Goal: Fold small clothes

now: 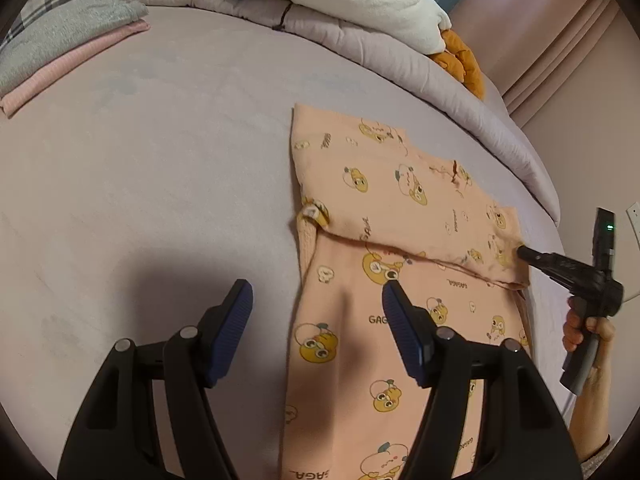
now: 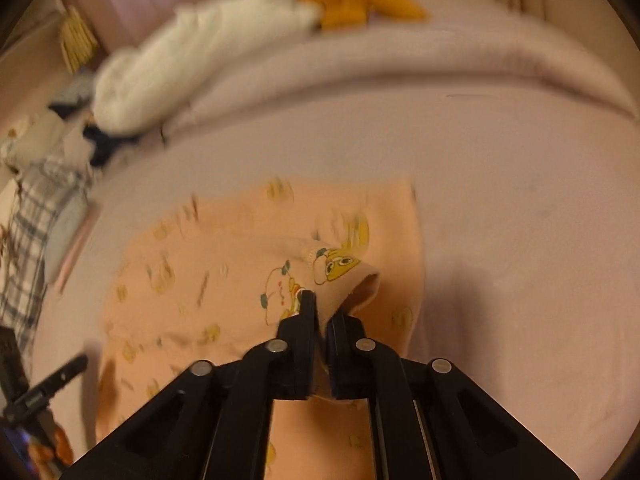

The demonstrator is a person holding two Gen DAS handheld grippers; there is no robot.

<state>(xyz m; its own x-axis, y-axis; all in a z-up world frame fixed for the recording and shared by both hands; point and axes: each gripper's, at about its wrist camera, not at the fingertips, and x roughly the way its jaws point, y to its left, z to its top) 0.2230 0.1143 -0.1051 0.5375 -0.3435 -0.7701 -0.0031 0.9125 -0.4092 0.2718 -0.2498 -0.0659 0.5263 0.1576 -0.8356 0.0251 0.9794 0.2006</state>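
Peach cloth printed with yellow cartoon ducks, the garment point(image 1: 404, 280) lies flat on the bed point(image 1: 160, 160), its far part folded back over the near part. The left tongs point(image 1: 316, 304) stand wide with nothing between them: one blue pad over bare sheet, the other over the garment's left edge. The right tongs point(image 2: 320, 320) are pinched tight on a raised fold at the garment's right side, cloth bunched between the pads. The right wrist view is blurred, so print and the pile beyond are hard to read. A hand point(image 1: 588, 332) grips the right handle, cut off at the frame edge. Folded clothes point(image 1: 68, 40) sit far left of the left tongs, partly cropped.
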